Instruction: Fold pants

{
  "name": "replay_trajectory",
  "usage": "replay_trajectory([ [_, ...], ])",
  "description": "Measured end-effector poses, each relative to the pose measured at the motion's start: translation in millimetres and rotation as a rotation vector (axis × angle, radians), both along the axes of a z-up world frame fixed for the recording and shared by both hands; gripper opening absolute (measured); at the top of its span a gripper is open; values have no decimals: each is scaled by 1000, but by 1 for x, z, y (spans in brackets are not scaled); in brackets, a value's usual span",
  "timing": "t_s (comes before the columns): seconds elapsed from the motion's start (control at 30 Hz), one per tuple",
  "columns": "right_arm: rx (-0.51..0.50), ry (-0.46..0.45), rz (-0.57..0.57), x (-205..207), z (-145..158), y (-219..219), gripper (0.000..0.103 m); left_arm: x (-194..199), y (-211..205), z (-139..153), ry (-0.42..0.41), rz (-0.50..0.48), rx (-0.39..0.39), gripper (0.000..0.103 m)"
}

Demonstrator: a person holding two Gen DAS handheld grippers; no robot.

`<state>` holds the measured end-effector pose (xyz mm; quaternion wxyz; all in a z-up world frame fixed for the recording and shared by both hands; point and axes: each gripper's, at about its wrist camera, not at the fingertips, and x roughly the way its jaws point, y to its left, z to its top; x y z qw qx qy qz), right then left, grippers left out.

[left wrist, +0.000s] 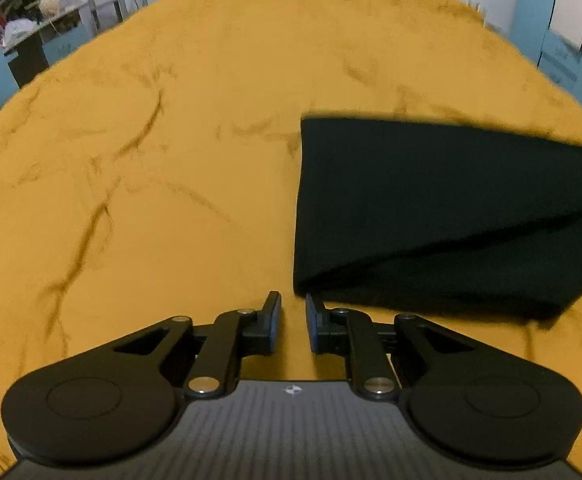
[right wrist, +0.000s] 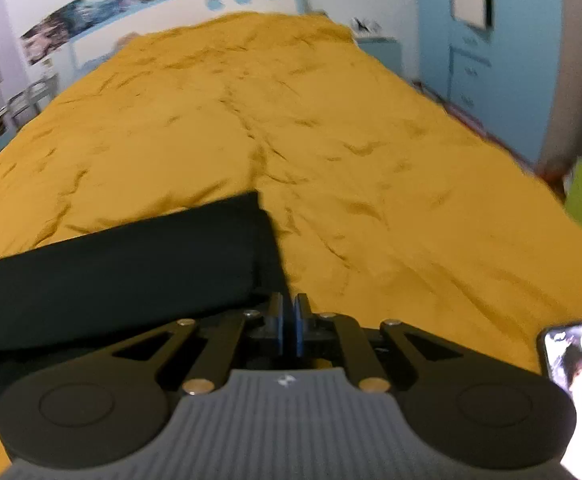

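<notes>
Left gripper [left wrist: 293, 322]: parted a little, nothing between the pads, poised just short of the near corner of the pants [left wrist: 443, 208]. Right gripper [right wrist: 290, 324]: all but clenched, empty, beside the opposite end. Pants: dark, folded to a band on the ochre bedspread [left wrist: 139, 168]. Risk: pinching bedspread along with cloth; top layer slipping askew if lifted unevenly. Phone [right wrist: 575, 384]: lower right.

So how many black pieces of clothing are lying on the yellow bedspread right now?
1. The folded black pants lie on the yellow bedspread, just ahead and right of the left gripper and ahead-left of the right gripper. Anything beyond these two views would be hidden.
</notes>
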<state>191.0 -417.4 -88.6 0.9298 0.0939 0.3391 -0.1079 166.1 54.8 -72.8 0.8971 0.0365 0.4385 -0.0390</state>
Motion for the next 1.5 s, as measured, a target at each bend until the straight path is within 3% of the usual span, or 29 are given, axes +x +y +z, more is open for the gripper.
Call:
replay_trajectory([
  [0.1, -39, -34, 49, -3, 7, 27, 24, 2, 10, 20, -68, 24, -78, 26],
  [0.17, -41, -54, 91, -5, 10, 47, 24, 10, 16, 26, -104, 48, -141, 44],
  [0.27, -56, -65, 154, -4, 9, 80, 24, 25, 23, 26, -111, 76, -216, 51],
  [0.4, -78, -69, 262, 4, 3, 120, 23, 49, 34, 7, -47, 99, -363, 53],
  [0.57, -97, -45, 339, 21, -7, 152, 15, 77, 44, -19, 24, 141, -422, 53],
  [0.87, -116, 31, 363, 52, -38, 174, 2, 95, 55, -53, 89, 170, -574, 53],
  [1.0, -135, 65, 375, 59, -53, 179, 2, 96, 59, -60, 90, 193, -646, 38],
  [1.17, -128, 74, 379, 60, -54, 176, 2, 98, 60, -56, 81, 227, -703, 9],
  [1.33, -50, 45, 366, 54, -36, 161, 3, 91, 50, -20, -3, 224, -741, 8],
  [1.5, -8, 21, 316, 44, -15, 132, 3, 89, 15, 36, -53, 184, -722, 8],
])
